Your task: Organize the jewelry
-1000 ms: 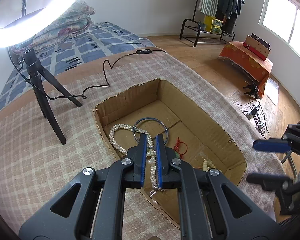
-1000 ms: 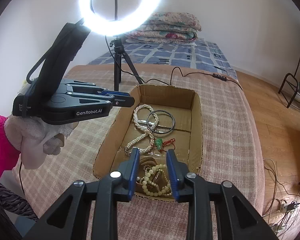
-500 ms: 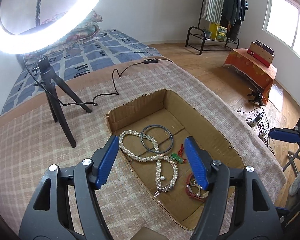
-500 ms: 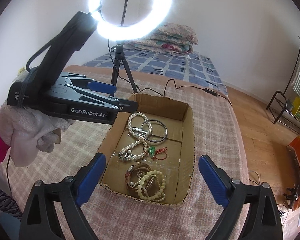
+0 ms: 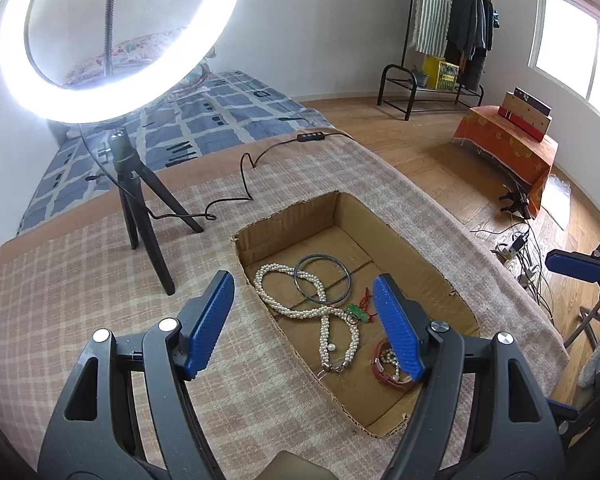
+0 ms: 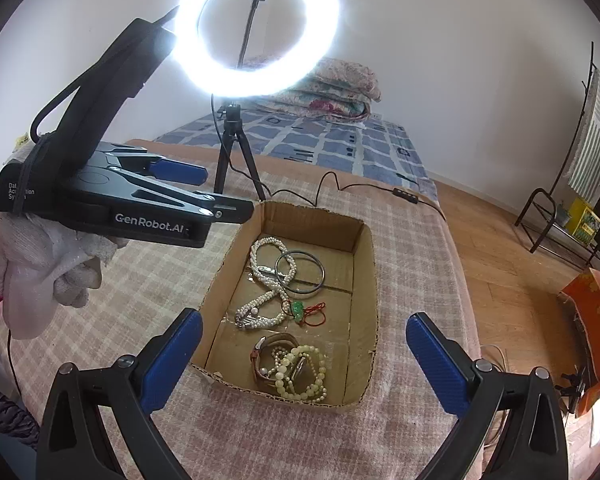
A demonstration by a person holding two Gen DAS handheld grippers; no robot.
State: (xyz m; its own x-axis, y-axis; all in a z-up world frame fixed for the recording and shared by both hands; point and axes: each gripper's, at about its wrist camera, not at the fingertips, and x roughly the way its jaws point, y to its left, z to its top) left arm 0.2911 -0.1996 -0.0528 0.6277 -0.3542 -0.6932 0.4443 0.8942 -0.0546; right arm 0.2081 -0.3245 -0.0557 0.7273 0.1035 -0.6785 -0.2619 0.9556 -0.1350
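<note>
An open cardboard box (image 5: pixel 412 248) (image 6: pixel 370 280) sits on a checked cloth. In it lie a white pearl necklace (image 5: pixel 320 312) (image 6: pixel 266 292), a dark bangle (image 5: pixel 321 278) (image 6: pixel 300 272), a green pendant on red cord (image 5: pixel 356 312) (image 6: pixel 300 310), and a brown strap with pale bead bracelets (image 6: pixel 296 372) (image 5: pixel 388 364). My left gripper (image 5: pixel 304 320) is open and empty above the box's near left edge. My right gripper (image 6: pixel 300 356) is open and empty above the box's near end. The left gripper also shows in the right wrist view (image 6: pixel 188 190).
A lit ring light (image 5: pixel 116 40) (image 6: pixel 256 28) on a black tripod (image 5: pixel 140 208) stands left of the box, its cable (image 5: pixel 244 184) trailing behind. The cloth's edge (image 5: pixel 480 240) drops to a wooden floor on the right. A bed (image 6: pixel 320 140) lies behind.
Both grippers went from shut or nearly shut to wide open, and both have lifted and drawn back from the box. The jewelry stays in the box.
</note>
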